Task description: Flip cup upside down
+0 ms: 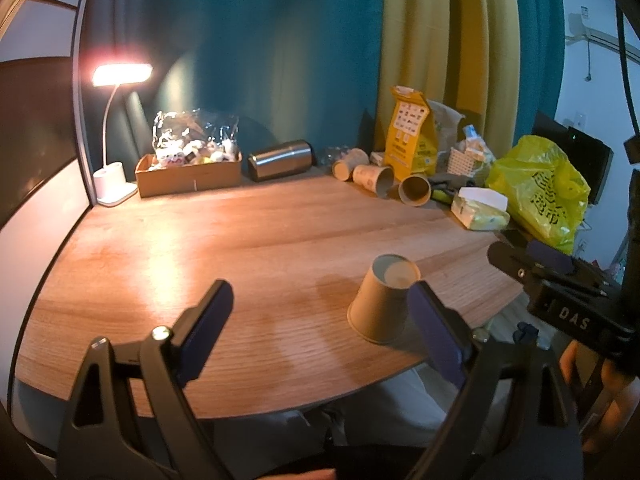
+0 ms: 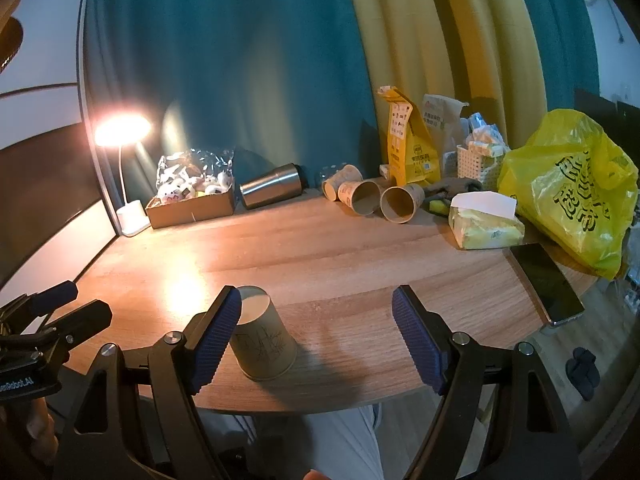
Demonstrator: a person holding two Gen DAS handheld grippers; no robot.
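Note:
A tan paper cup (image 1: 385,299) stands upside down, base up, near the front edge of the wooden table (image 1: 240,240). It also shows in the right wrist view (image 2: 262,338). My left gripper (image 1: 320,312) is open and empty; its right finger partly hides the cup's right side. My right gripper (image 2: 316,320) is open and empty; its left finger stands in front of the cup's left side. The right gripper also shows at the right edge of the left wrist view (image 1: 532,260), and the left gripper at the left edge of the right wrist view (image 2: 60,304).
At the back: a lit desk lamp (image 1: 120,76), a cardboard box of snacks (image 1: 188,172), a steel tumbler on its side (image 1: 280,159), several paper cups on their sides (image 1: 380,178), a yellow bag (image 1: 540,188), a tissue pack (image 2: 484,224). A phone (image 2: 546,284) lies at the right.

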